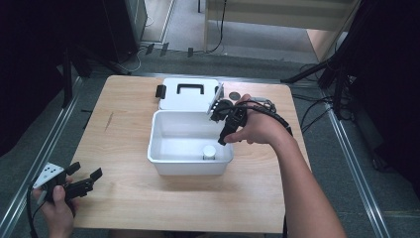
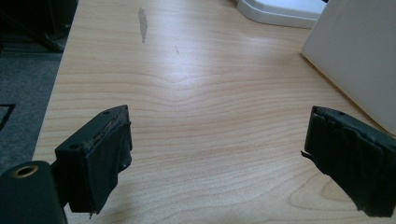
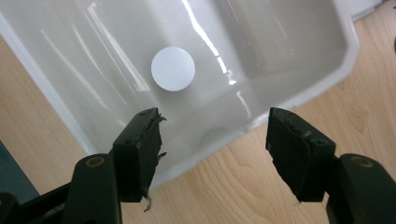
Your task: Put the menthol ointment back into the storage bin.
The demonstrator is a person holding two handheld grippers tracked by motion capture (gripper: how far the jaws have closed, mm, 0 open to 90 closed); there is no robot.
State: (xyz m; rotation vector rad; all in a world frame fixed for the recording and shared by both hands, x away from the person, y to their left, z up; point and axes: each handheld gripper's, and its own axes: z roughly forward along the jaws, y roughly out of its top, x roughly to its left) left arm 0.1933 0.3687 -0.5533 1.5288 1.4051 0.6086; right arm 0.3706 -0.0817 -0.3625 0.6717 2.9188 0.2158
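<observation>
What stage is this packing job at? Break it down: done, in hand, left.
Done: the white bottle stands inside the open white box. In hand: nothing; the right claw hangs open above the box, the left claw sits open over the table. Left, probably: closing the lid, which lies open behind the box.

I've got the cylinder (image 1: pixel 209 151) standing in the tub (image 1: pixel 163 144) mid-table, near its front wall; lid (image 1: pixel 188 94) lies right behind the tub.
</observation>
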